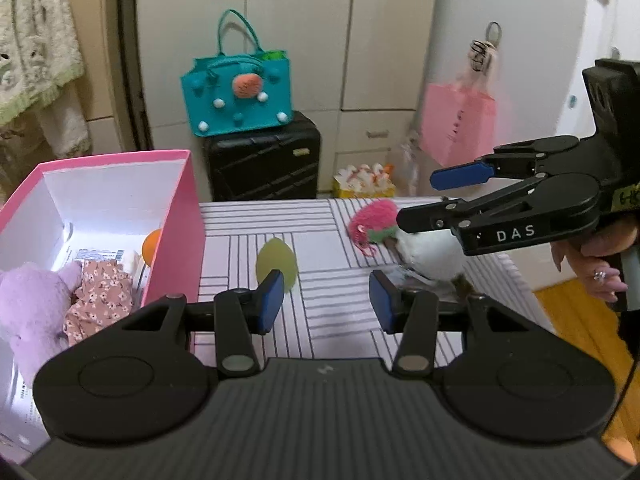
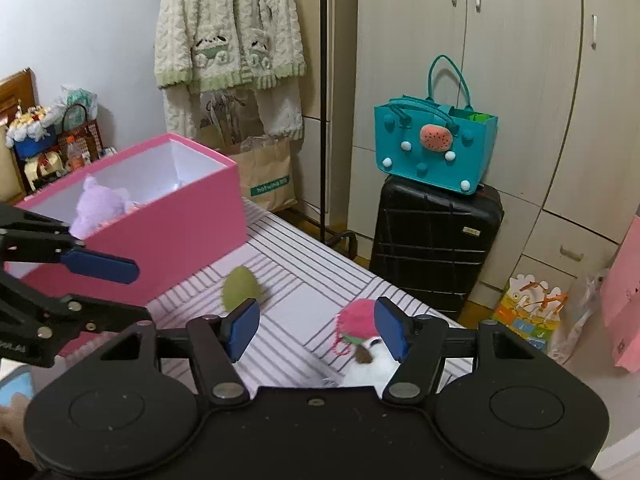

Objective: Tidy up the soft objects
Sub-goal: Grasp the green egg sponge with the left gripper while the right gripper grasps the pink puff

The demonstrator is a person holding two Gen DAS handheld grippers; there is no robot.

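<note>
Holding a gripper in each hand, we are working over a counter (image 1: 320,248) covered in a striped cloth. Our left gripper (image 1: 326,300) is hanging low over the cloth with its jaws parted a moderate way and nothing between the blue pads. Our right gripper (image 2: 316,330) is standing with its jaws apart too, somewhat wider, gripping nothing; in its own view the right pad is overlapping the white plush toy (image 2: 372,368), but we cannot tell whether it is touching.

That white plush toy is lying on the counter toward the right, wearing a pink knitted hat (image 1: 374,216). A flat green felt piece (image 1: 277,263) is lying on the cloth between the toy and the pink box (image 1: 178,216), well apart from both.

The pink box is sitting at the counter's left end, open at the top. Inside it we are seeing a purple plush toy (image 1: 30,300), a floral pink fabric (image 1: 102,296) beside it, and an orange ball (image 1: 153,246) against the right wall.

Behind the counter, a teal felt bag (image 2: 434,148) is resting on a black suitcase (image 2: 434,240).
</note>
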